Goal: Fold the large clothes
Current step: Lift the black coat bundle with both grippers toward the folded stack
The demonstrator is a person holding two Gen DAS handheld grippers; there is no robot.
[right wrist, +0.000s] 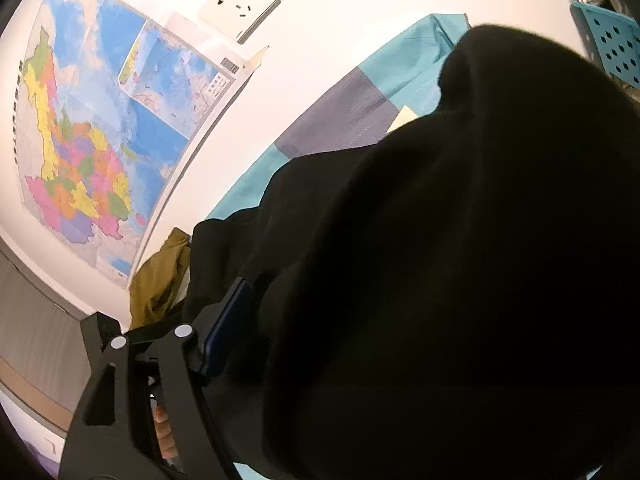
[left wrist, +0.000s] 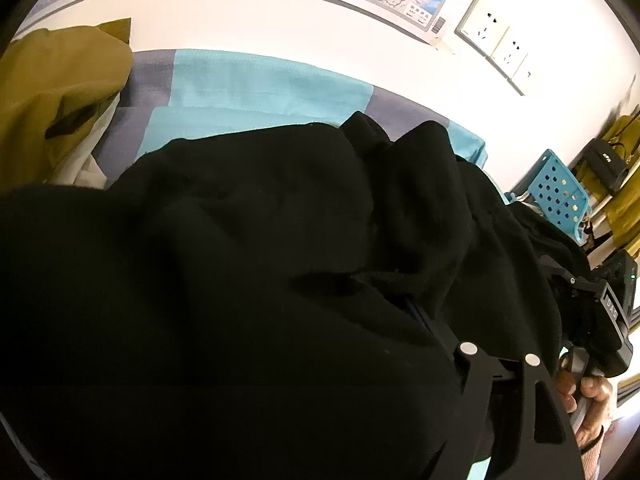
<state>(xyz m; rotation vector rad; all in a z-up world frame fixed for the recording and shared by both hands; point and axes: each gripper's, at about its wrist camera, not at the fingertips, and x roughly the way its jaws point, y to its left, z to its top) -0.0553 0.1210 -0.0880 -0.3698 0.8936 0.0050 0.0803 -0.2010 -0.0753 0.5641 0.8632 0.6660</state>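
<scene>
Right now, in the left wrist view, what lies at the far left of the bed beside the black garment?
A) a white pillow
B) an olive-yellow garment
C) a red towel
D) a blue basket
B: an olive-yellow garment is bunched at the left edge on the teal and grey sheet, beside the black garment.

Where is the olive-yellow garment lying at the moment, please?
In the left wrist view the olive-yellow garment lies at the far left on the blue patchwork sheet, against the white wall, beside the black garment.

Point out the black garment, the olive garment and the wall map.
black garment [left wrist: 248, 264]: left wrist view, on its broad middle.
olive garment [left wrist: 60, 92]: left wrist view, on its bunched upper fold.
wall map [right wrist: 92, 152]: right wrist view, on the coloured regions.
</scene>
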